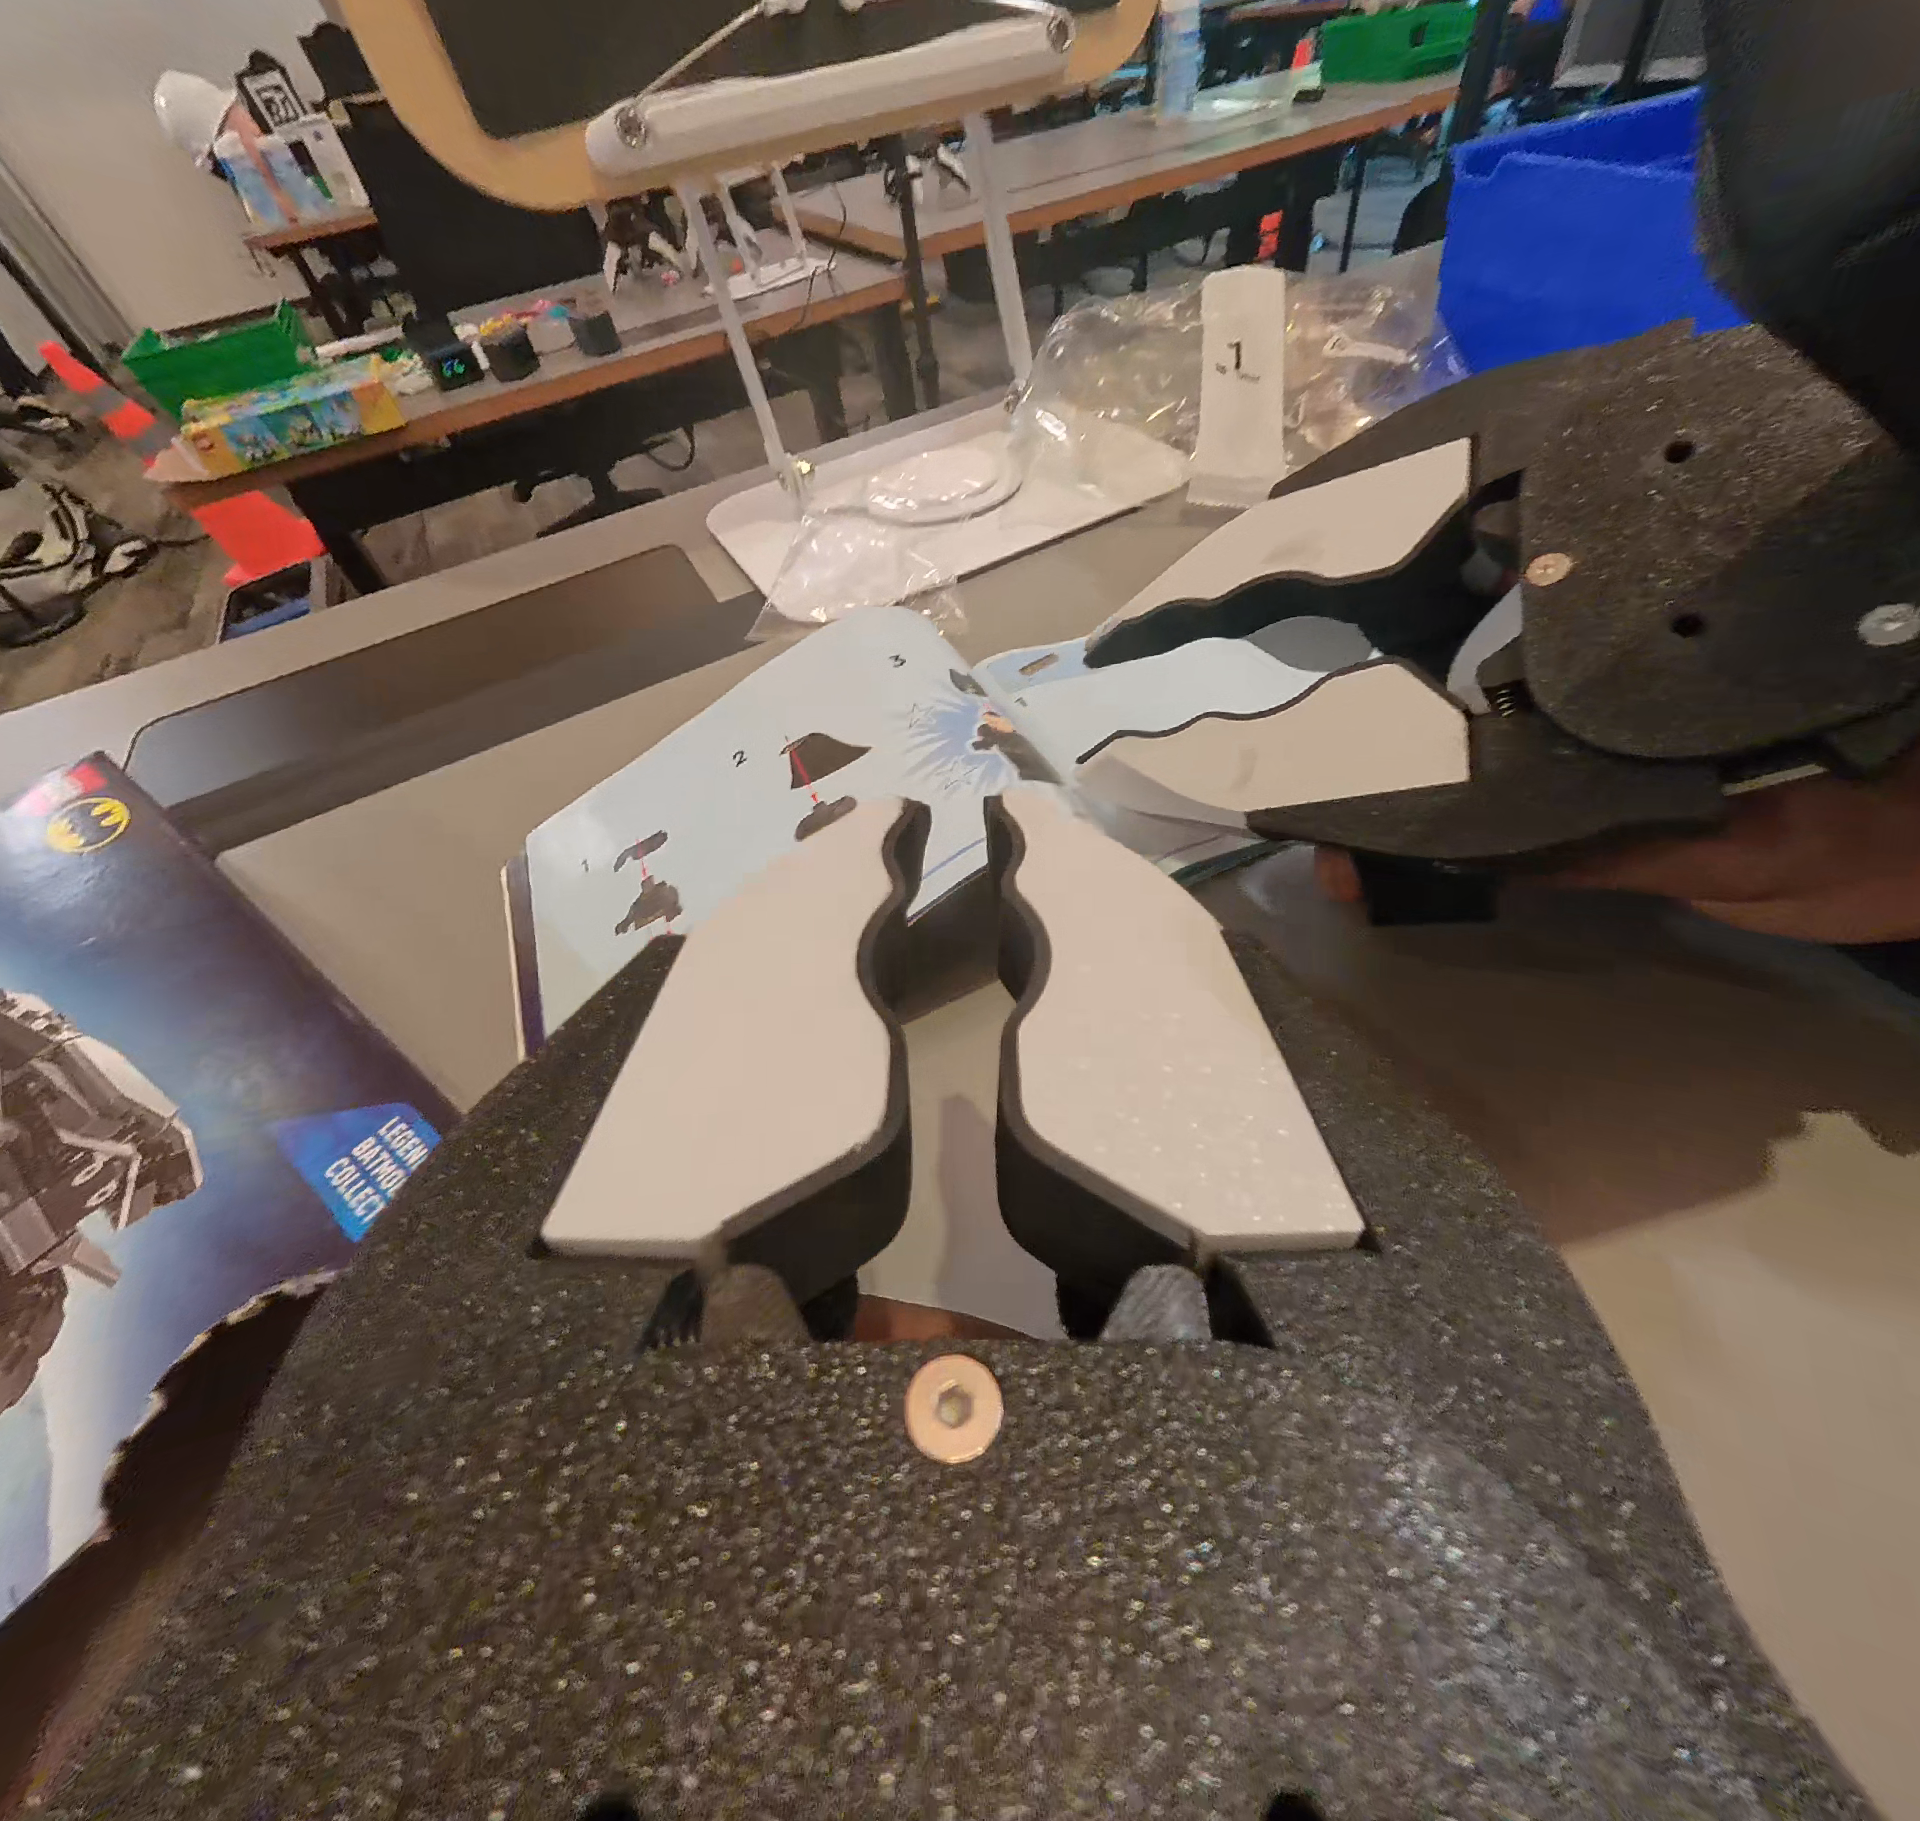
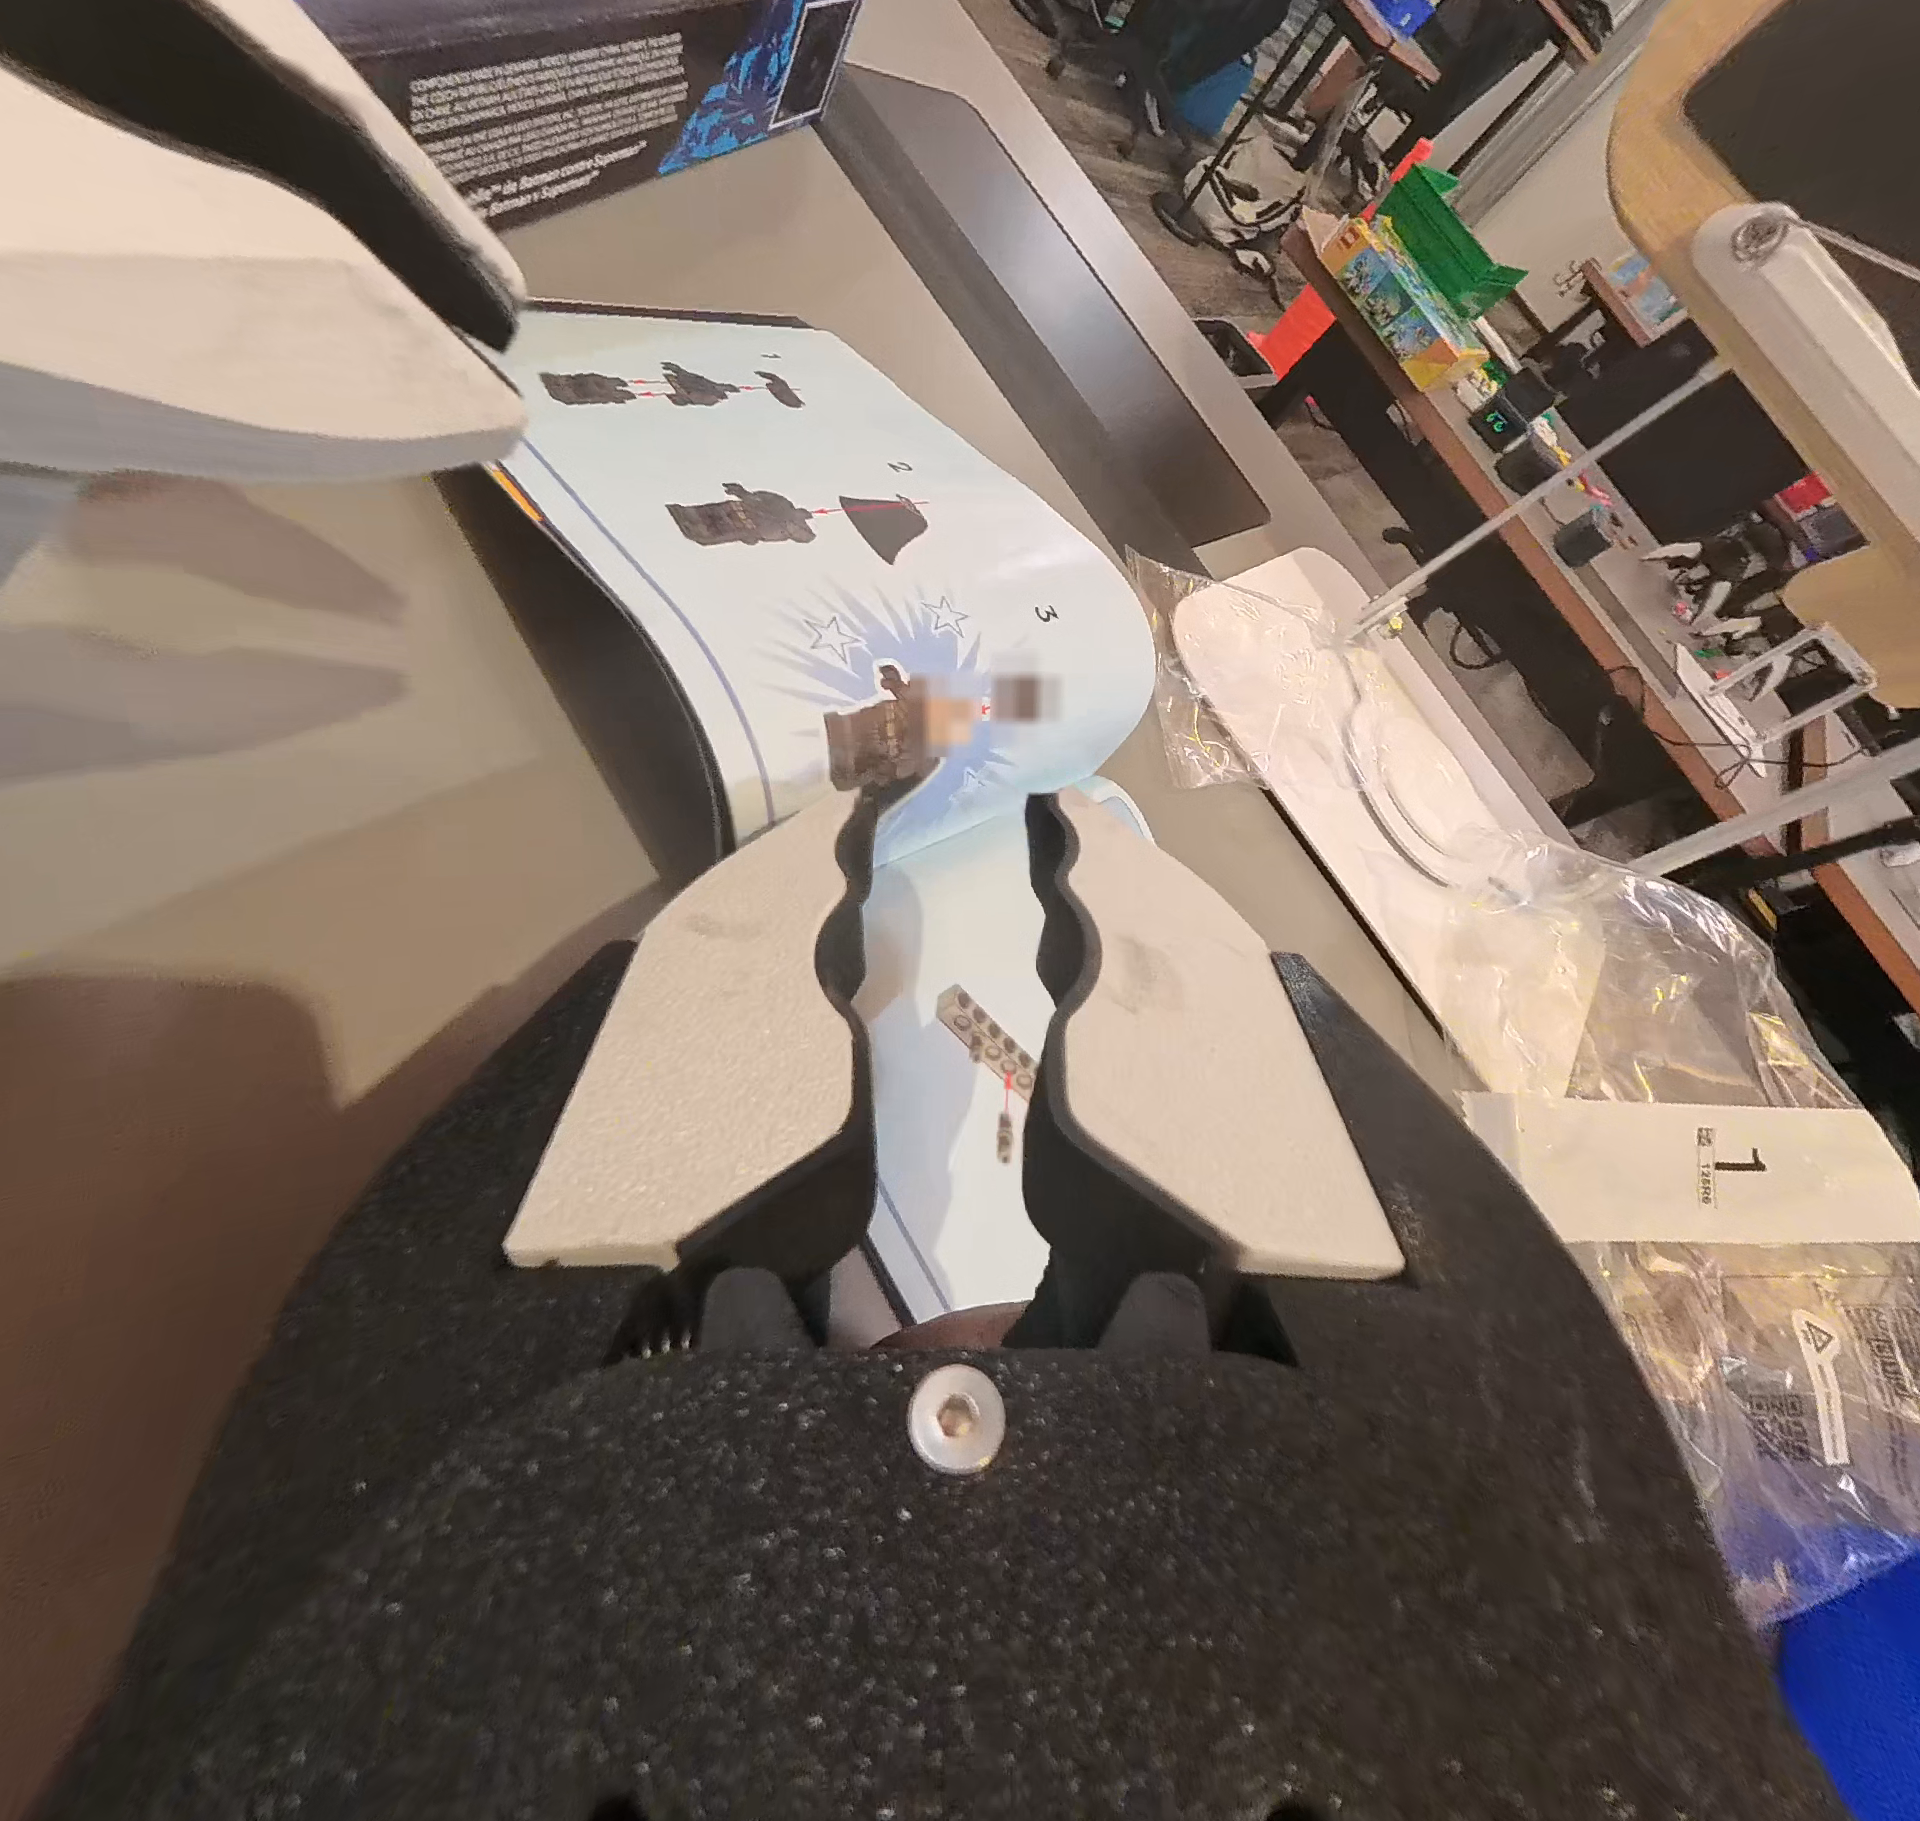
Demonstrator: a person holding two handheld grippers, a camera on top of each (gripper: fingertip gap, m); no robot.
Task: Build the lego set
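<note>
Both the left gripper [image 1: 951,815] and the right gripper [image 2: 951,815] stand open over the booklet [image 1: 790,732]; only the right view shows the printed side of the box [image 2: 582,98], at 11 o'clock

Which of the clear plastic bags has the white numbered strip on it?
The big crumpled bag nearest the right tongs, beside the blue bin. The smaller bag, lying farther off over the white lamp base, shows no strip.

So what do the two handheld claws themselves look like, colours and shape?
Both match. The left claw and right claw each have a rough, speckled black body with a silver screw at its centre. Two flat pale grey fingers with black wavy inner edges stick out. No cables or sleeves show.
</note>
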